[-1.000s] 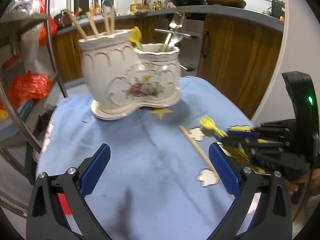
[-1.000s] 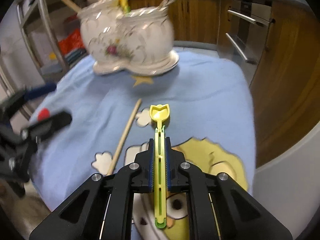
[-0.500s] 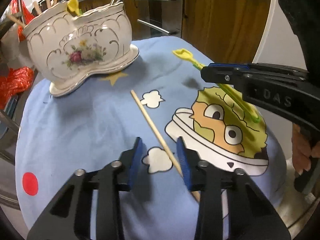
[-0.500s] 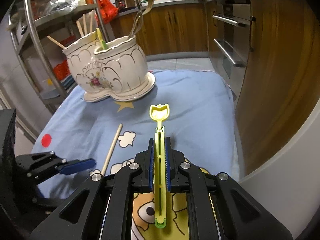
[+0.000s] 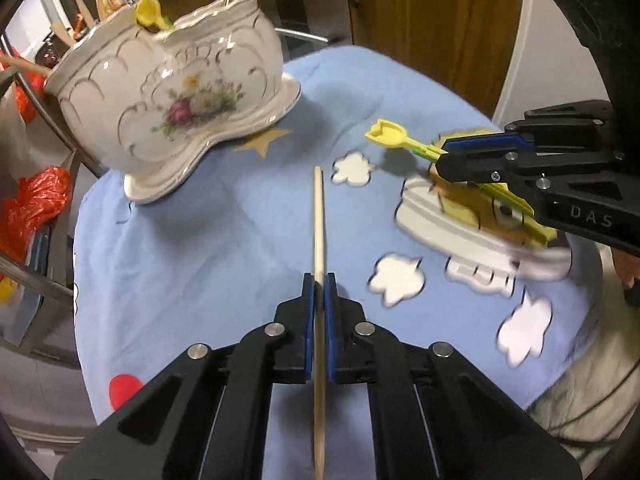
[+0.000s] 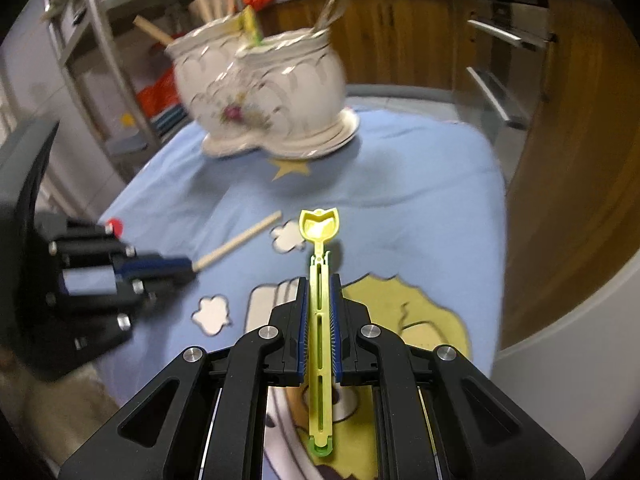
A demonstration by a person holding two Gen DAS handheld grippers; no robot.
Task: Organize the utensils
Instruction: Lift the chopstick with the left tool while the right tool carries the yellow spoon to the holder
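My left gripper (image 5: 319, 280) is shut on a wooden chopstick (image 5: 319, 220) that points forward over the blue cloth (image 5: 200, 240). My right gripper (image 6: 319, 280) is shut on a yellow plastic spoon (image 6: 319, 236), held above the cloth; the spoon also shows at the right of the left wrist view (image 5: 390, 135). The white floral two-part ceramic holder (image 5: 172, 92) stands at the far side of the table with a yellow utensil, wooden sticks and metal cutlery in it; it appears blurred in the right wrist view (image 6: 268, 92). The left gripper with its chopstick (image 6: 236, 244) shows at the left of the right wrist view.
The blue cloth has a cartoon print (image 5: 480, 216) and covers a round table. A metal rack (image 5: 36, 128) with red bags stands to the left. Wooden cabinets (image 6: 580, 160) and an oven with handles (image 6: 496, 80) lie behind and to the right.
My left gripper has closed on the chopstick, which now lies along the gripper's axis. The right gripper holds the yellow spoon as before and has shifted toward the holder.
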